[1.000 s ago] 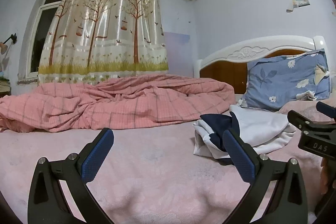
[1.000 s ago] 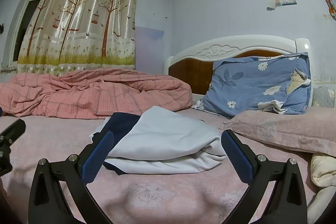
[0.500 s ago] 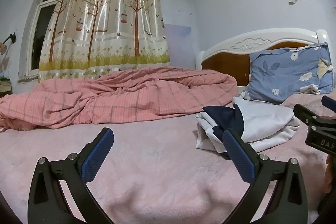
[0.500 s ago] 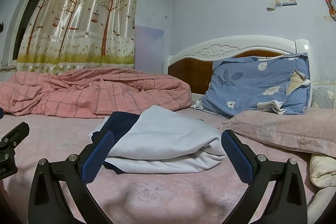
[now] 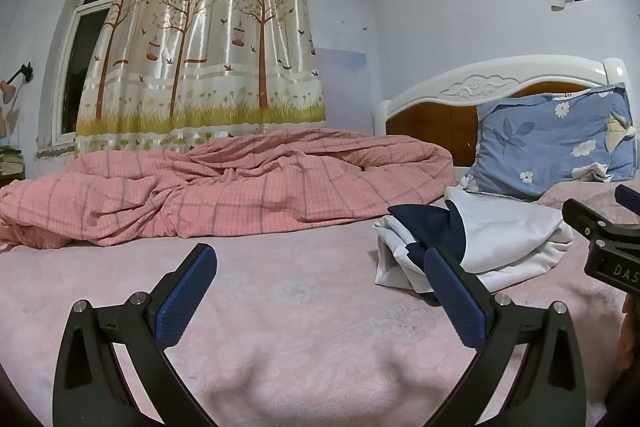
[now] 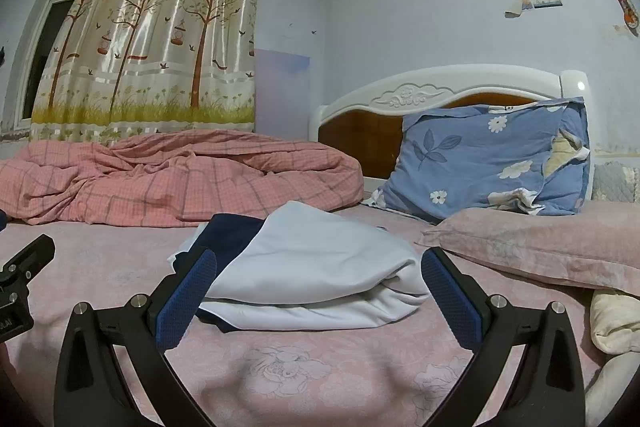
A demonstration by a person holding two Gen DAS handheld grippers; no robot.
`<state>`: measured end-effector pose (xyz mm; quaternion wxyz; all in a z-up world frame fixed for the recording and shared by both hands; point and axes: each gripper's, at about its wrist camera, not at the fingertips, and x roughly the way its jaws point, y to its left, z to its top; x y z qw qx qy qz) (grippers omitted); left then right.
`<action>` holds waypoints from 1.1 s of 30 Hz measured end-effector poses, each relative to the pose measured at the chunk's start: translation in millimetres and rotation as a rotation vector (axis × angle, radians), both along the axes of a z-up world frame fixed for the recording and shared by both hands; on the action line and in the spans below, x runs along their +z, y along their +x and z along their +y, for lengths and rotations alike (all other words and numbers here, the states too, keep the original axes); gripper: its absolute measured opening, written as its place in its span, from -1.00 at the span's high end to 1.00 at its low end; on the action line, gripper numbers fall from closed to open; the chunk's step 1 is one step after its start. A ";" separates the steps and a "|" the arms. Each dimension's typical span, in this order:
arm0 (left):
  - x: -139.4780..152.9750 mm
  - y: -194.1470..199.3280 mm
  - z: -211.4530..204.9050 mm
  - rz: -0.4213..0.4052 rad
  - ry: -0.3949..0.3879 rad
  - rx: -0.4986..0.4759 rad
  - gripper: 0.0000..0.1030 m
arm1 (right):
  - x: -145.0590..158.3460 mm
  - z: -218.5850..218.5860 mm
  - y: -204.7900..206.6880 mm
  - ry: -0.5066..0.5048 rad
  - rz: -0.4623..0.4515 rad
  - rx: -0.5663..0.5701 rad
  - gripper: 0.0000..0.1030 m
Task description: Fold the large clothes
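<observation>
Both your grippers, left gripper [image 5: 320,275] and right gripper [image 6: 318,277], hover with jaws wide, holding nothing. Your folded white-and-navy garment [image 6: 312,267] lies on the pink bed [image 6: 288,367].

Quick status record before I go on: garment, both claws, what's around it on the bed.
garment: white and navy garment, loosely bunched in layers on the pink bedsheet
left claw: open, empty, over bare sheet to the left of the garment
right claw: open, empty, pointed at the garment, fingers either side of it in view, no grip
behind garment: pink plaid quilt, heaped along the far side
right of garment: pink pillow flat; blue floral pillow leaning on the headboard
fold state: not neatly folded yet
</observation>
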<state>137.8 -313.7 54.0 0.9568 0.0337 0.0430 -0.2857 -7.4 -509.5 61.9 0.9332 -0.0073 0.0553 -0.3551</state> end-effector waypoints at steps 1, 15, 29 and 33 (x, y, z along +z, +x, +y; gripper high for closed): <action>0.6 -0.1 -1.1 -0.002 0.001 0.000 -1.00 | 0.2 -0.1 -0.1 0.001 0.000 0.001 -1.00; 1.8 -5.2 -5.9 -0.028 0.024 0.008 -1.00 | 0.7 1.8 -5.9 -0.004 -0.018 -0.002 -1.00; 2.1 -6.8 -7.3 -0.038 0.033 0.008 -1.00 | 1.5 3.5 -8.0 -0.005 -0.019 -0.003 -1.00; 2.0 -7.1 -7.3 -0.039 0.033 0.008 -1.00 | 1.5 3.0 -8.0 -0.004 -0.019 -0.002 -1.00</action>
